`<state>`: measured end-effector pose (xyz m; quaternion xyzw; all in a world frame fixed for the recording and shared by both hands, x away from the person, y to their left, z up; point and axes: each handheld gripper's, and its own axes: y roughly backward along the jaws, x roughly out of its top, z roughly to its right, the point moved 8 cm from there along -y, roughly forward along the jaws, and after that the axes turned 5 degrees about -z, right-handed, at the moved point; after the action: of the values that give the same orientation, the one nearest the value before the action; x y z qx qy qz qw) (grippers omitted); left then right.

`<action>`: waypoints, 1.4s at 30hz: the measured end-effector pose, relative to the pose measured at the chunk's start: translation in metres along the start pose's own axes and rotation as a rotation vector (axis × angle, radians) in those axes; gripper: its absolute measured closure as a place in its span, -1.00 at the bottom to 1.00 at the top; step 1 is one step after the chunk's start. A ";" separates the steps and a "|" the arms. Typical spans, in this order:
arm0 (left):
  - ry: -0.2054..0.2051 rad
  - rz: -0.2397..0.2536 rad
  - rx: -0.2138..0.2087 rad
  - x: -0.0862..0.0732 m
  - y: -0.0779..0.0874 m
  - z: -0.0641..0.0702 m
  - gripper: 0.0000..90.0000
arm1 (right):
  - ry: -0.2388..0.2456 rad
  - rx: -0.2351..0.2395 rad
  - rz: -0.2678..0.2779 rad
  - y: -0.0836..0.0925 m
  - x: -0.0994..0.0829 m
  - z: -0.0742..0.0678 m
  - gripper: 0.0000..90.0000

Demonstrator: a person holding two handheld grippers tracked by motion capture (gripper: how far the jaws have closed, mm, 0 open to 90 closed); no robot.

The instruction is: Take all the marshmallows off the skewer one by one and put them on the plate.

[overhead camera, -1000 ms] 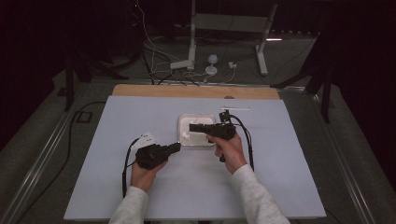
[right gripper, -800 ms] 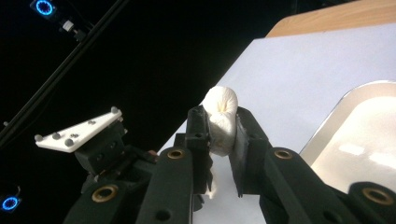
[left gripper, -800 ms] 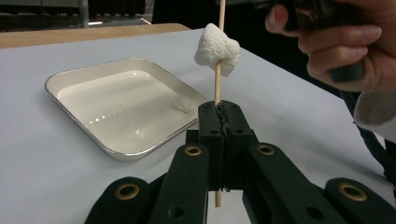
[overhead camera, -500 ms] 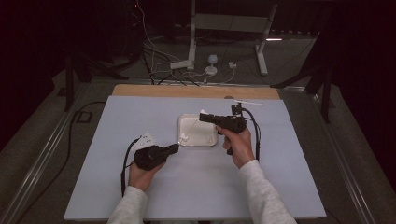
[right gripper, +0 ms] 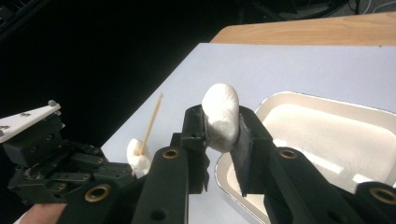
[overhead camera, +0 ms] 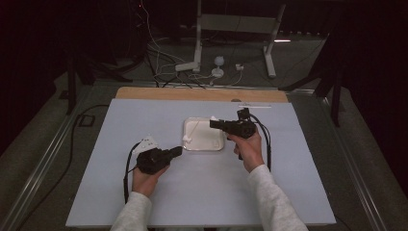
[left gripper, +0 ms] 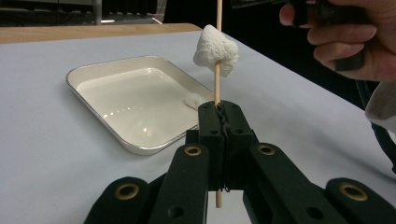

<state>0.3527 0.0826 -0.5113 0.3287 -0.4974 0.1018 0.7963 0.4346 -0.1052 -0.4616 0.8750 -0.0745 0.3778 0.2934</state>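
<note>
Marshmallow (right gripper: pixel 221 122) sits pinched between my right gripper (right gripper: pixel 222 135) jaws, now lifted off the tray (overhead camera: pixel 204 145); my left gripper (left gripper: pixel 219 122) clamps the skewer (left gripper: pixel 217 79), so threading comes next.

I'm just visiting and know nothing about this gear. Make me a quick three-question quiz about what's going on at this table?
1. True or false: the left gripper is shut on a wooden skewer that already carries a marshmallow.
2. What is squeezed between the jaws of the right gripper? A) a second marshmallow B) a spoon C) nothing
3. Fill in: one small white piece lies in the cream-coloured ____ on the table.

Key: 1 true; 2 A; 3 tray.
</note>
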 end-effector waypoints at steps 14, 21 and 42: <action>0.003 -0.006 -0.004 -0.001 -0.004 0.001 1.00 | 0.009 -0.172 -0.098 -0.015 -0.032 0.035 0.65; 0.005 -0.006 -0.008 -0.001 -0.003 0.001 1.00 | 0.032 -0.274 -0.166 -0.022 -0.043 0.048 0.61; 0.015 -0.002 0.003 0.000 -0.003 -0.001 1.00 | 0.009 -0.219 -0.125 -0.018 -0.040 0.038 -0.22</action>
<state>0.3546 0.0809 -0.5133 0.3295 -0.4911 0.1040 0.7996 0.4364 -0.1157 -0.5181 0.8389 -0.0592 0.3523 0.4107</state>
